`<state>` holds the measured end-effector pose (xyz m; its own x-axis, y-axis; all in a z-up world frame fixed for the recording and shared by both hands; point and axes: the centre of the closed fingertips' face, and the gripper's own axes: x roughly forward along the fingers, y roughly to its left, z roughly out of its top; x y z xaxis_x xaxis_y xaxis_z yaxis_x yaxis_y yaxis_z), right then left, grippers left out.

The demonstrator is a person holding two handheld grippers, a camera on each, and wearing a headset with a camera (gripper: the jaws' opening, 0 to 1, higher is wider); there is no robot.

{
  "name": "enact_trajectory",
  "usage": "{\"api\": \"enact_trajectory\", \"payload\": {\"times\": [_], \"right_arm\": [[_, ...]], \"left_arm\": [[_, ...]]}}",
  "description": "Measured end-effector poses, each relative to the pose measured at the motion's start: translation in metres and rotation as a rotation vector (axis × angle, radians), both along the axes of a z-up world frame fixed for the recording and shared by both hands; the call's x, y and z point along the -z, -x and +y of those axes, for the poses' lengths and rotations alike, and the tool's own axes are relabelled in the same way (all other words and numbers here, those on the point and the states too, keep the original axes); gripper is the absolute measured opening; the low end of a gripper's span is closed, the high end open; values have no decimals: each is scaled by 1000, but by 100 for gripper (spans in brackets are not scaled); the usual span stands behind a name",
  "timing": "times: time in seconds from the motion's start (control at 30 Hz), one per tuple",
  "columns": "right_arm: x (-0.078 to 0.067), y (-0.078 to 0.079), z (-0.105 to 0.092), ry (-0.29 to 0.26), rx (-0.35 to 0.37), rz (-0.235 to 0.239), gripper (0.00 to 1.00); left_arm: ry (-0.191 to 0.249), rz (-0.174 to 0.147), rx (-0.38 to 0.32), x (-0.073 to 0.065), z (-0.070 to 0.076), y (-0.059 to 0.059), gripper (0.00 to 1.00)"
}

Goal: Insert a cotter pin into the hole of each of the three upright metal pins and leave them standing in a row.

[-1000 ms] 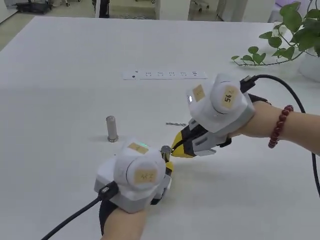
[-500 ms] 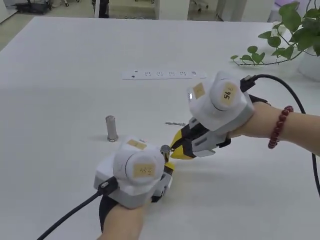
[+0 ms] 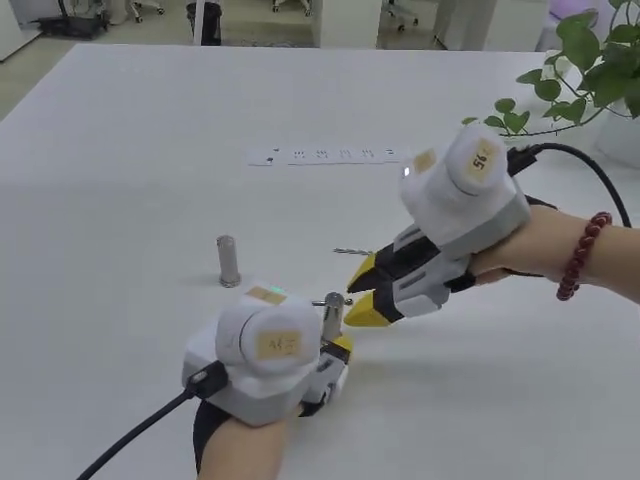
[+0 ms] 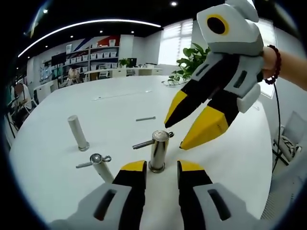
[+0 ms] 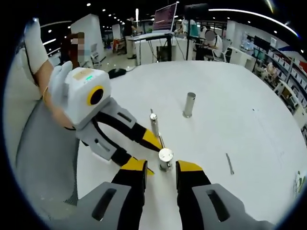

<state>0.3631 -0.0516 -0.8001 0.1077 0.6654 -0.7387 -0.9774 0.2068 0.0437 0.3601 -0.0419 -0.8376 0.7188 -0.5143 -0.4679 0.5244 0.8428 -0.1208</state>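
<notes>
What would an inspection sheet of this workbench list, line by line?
Surface: white table, mostly bare.
Job's things: middle pin and near pin each carry a cotter pin; far pin bare; loose cotter pin lies flat.
Clutter: power strip.
Grippers: left gripper flanks middle pin's base; right gripper open beside its cotter pin.
Cables: black cable from each gripper.
Surroundings: plant, office shelving.

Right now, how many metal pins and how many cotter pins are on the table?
Metal pins: 3 (bare pin, near pin, centre pin)
Cotter pins: 3 (loose cotter pin, near pin's cotter pin, centre pin's cotter pin)
Total: 6
</notes>
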Motion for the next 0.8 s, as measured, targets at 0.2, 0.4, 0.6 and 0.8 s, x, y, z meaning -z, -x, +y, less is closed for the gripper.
{"api": "enact_trajectory", "payload": {"times": [0.2, 0.4, 0.6, 0.8], "right_arm": [[-15, 0, 6, -60, 52, 16, 27], [-28, -5, 16, -97, 94, 8, 28], [-34, -15, 30, -128, 126, -7, 28], [-36, -25, 48, -141, 143, -19, 28]], "left_arm": [[12, 4, 1, -8, 7, 9, 26], [2, 4, -12, -14, 16, 21, 28], [-4, -1, -7, -19, 23, 33, 29], [7, -4, -3, -27, 40, 38, 32]]}}
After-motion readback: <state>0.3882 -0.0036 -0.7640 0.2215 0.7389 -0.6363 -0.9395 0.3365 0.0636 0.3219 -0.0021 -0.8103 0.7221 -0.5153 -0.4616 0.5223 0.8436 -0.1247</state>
